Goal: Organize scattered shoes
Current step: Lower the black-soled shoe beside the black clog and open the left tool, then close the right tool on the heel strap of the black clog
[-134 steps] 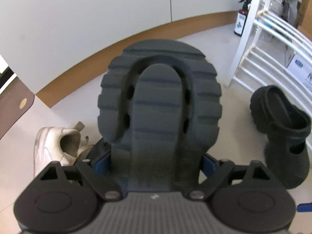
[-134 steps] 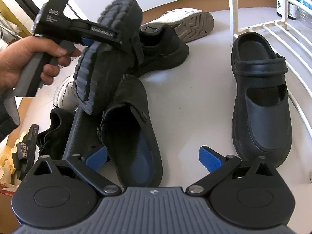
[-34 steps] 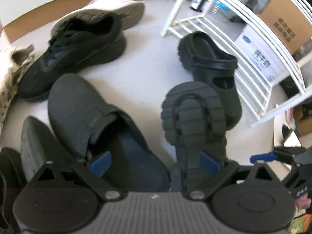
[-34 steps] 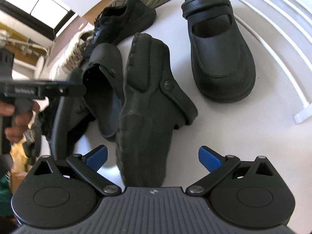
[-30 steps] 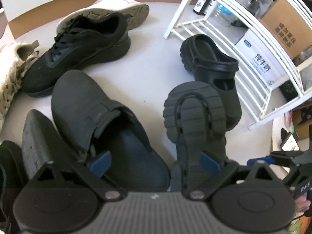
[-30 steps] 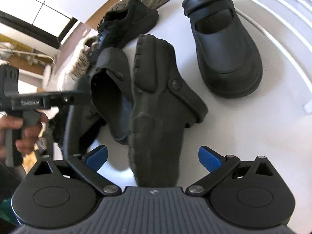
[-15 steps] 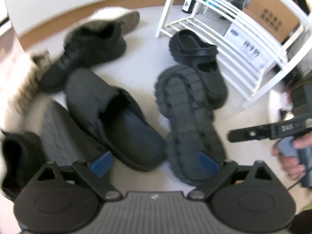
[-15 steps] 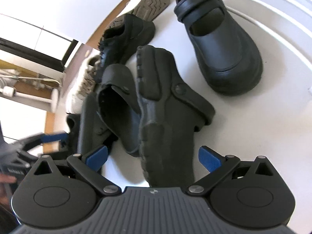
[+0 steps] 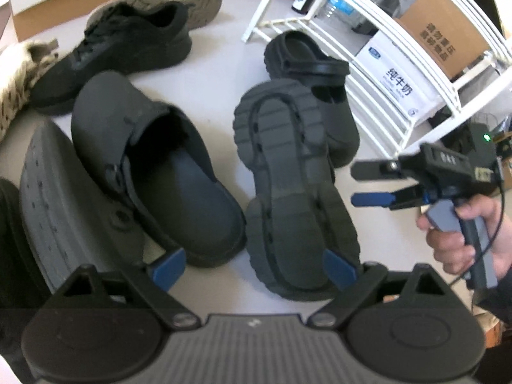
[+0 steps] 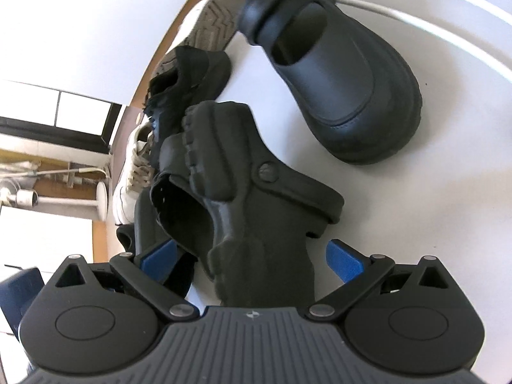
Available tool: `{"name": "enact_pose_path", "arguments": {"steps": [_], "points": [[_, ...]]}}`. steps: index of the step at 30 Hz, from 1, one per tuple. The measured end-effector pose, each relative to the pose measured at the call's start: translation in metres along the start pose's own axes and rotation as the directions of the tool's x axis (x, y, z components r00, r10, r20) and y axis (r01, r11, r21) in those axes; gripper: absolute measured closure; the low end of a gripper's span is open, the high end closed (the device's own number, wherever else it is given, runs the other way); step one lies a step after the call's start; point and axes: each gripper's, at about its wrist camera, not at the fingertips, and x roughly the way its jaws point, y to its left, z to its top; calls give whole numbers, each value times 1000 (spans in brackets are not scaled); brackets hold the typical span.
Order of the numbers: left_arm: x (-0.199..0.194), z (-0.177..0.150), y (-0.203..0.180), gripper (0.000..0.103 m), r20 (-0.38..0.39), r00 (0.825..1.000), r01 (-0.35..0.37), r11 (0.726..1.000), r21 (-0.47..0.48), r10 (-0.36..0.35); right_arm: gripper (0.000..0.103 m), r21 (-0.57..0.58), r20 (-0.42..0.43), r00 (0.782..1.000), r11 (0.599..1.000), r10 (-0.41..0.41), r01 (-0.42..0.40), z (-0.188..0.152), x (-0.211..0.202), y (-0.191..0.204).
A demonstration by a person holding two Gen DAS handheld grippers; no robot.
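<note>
The left gripper (image 9: 254, 268) hangs with its blue-tipped fingers (image 9: 168, 267) spread wide and empty over a scatter of shoes on the pale, smooth floor (image 9: 217, 73). Low in the centre of the left wrist view, a chunky dark grey clog (image 9: 288, 188) lies tipped on its side, showing a thick ridged sole with small oval holes. Just left of it sits a matte dark slip-on (image 9: 153, 166), upright, with a bluish insole. A grey perforated clog (image 9: 67, 204) lies at the lower left edge. In the upper left, a black mesh sneaker (image 9: 118, 54) rests against a white sneaker (image 9: 179, 3) turned sole-out. A glossy black strapped clog (image 9: 316, 92) stands upper centre, just beside a white wire shoe rack (image 9: 377, 60) that holds cardboard boxes.

At the right of that frame a hand (image 9: 464, 233) holds the right gripper (image 9: 374, 184), its fingers parted and empty; in the right wrist view, the right gripper (image 10: 252, 257) frames the tipped clog. A brown baseboard (image 9: 38, 9) runs below the white wall.
</note>
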Motion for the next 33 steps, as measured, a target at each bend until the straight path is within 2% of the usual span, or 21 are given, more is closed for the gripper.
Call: {"name": "enact_pose_path", "arguments": {"steps": [7,13,19,20,22,23,29,31,33], "points": [[4,-4,-6,8,-16,1000,8,1000,15,-7,1,79,-3,1000,996,31,-31,3,19,-16],[7,-6,-6,8,-23,1000,15,1000,10,-15,1,85,-25,1000,996,16,-14,1,31,-22],[11,-10,-4,8,-38,999,17,1000,0,-17,1,94,-52,997,994,63,-57,2,49,-30],[12,-11,-3,8,-40,999,16,1000,-1,-16,2,100,-51,996,993,75,-70,2,51,-31],[13,-11,-2,8,-44,999,17,1000,-6,-17,12,108,-47,994,990,95,-90,2,52,-33],[14,-12,-2,8,-46,999,18,1000,-8,-18,13,113,-46,994,990,95,-89,3,52,-32],[15,-12,-4,8,-47,999,20,1000,-3,-20,21,39,-31,999,999,23,-22,3,42,-9],[14,-12,-5,8,-46,999,20,1000,0,-20,22,-84,-6,998,995,-57,56,-1,34,14],[15,-12,-6,8,-46,999,20,1000,1,-20,22,-200,11,993,972,-120,120,-5,29,34]]}}
